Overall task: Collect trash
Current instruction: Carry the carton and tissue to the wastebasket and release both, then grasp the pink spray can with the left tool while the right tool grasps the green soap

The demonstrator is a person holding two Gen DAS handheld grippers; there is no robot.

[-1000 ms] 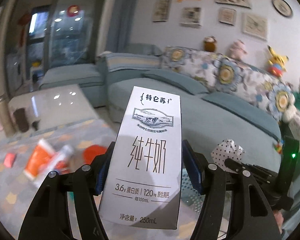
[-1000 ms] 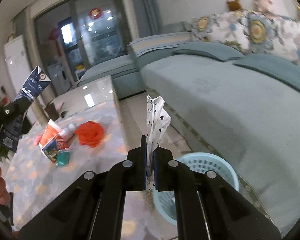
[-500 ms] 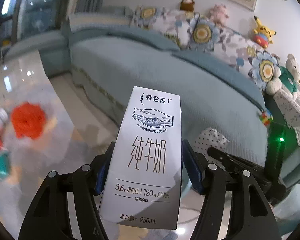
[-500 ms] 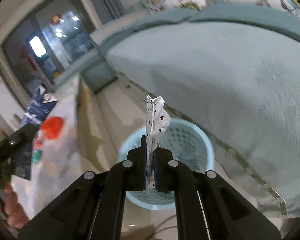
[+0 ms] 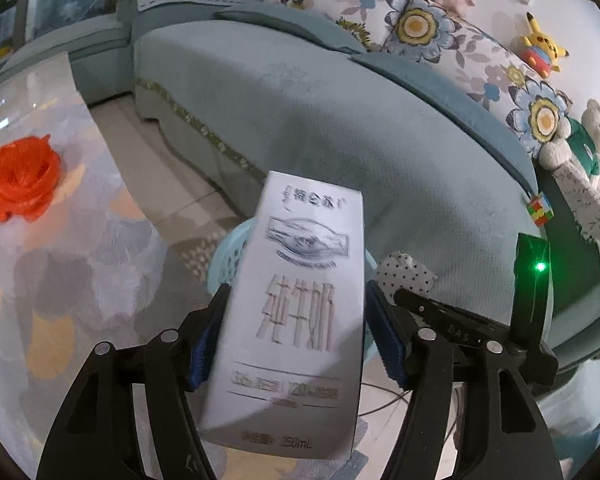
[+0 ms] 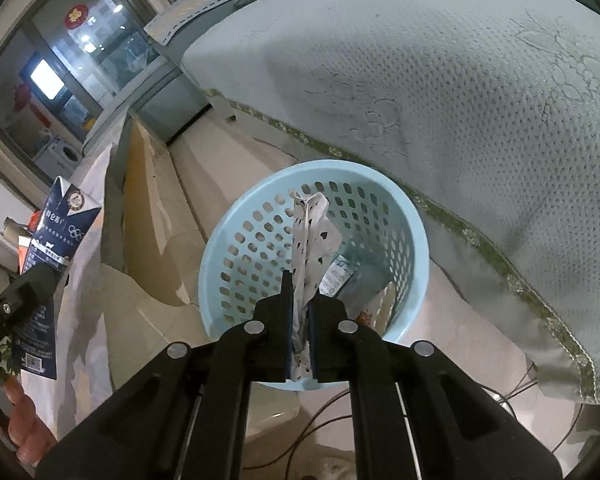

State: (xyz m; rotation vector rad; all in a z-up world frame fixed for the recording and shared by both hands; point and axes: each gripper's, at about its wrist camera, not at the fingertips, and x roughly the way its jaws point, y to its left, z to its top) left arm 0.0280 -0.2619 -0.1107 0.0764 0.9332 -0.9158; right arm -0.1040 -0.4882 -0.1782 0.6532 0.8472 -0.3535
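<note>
1. Left wrist view: our left hand-held gripper [image 5: 296, 336] has the milk carton [image 5: 296, 312] upright between its blue pads; a narrow gap shows beside the right pad, so the jaws look freshly eased, and we cannot tell whether they still grip. The pale blue basket [image 5: 228, 256] now shows behind it, unlike a second ago.
2. Right wrist view: our right hand-held gripper [image 6: 299, 316] pinches the spotted paper wrapper [image 6: 312, 236] directly above the basket [image 6: 236, 232], which earlier lay off to the side.
</note>
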